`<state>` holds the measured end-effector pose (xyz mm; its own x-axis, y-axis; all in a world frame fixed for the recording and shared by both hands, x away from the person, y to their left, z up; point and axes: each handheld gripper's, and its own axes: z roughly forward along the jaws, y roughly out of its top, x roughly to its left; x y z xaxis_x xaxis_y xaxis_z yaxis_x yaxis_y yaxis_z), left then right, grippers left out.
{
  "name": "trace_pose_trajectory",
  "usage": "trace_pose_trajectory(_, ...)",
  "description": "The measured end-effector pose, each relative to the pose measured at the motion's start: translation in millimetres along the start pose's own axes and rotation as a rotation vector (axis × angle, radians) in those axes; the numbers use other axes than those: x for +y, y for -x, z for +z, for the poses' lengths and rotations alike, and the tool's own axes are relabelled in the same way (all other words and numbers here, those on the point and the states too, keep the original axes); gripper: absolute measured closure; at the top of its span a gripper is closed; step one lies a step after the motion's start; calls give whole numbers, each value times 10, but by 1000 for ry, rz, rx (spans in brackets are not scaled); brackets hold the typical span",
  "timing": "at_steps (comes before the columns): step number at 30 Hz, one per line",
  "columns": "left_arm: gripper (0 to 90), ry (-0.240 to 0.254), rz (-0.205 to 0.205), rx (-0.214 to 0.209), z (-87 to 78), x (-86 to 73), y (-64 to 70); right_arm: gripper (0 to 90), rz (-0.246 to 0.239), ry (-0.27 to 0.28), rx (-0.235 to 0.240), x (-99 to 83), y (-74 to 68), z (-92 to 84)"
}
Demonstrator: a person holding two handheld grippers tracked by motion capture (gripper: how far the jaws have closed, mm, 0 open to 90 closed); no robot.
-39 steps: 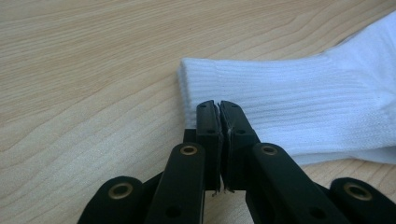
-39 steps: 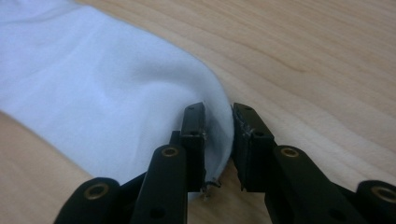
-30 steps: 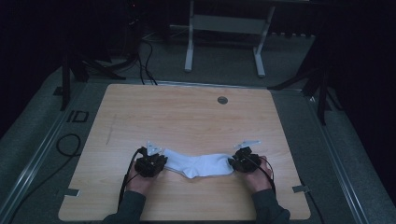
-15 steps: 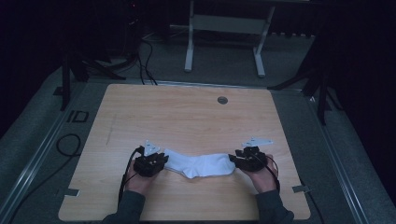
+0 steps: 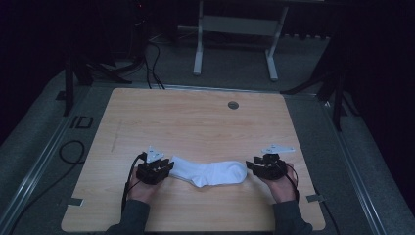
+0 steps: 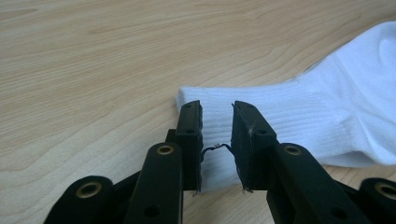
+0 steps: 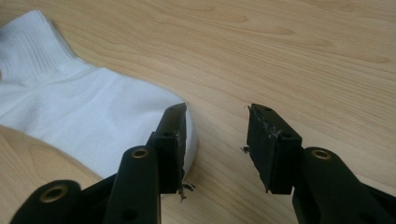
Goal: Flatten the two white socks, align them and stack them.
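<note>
A white sock [image 5: 208, 172] is laid flat near the table's [image 5: 195, 122] front edge, its long axis running between the grippers. The cuff is straddled by the left gripper [image 6: 216, 122], jaws slightly apart and just opening. The toe sits beside the right gripper [image 7: 215, 135], jaws apart and widening, nothing held.

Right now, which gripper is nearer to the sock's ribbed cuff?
Left. The left gripper has its open jaws over the cuff of the white sock; the right gripper sits at the toe end, open, jaws just opening.
</note>
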<state>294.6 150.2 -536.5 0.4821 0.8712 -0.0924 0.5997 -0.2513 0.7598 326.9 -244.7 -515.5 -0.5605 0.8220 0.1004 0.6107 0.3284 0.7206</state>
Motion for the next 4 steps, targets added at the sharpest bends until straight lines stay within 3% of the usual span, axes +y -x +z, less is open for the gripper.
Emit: trace_pose_trajectory(4, 728, 4, -9, 8, -21, 4, -31, 571, 4, 4, -11, -14, 50, -18)
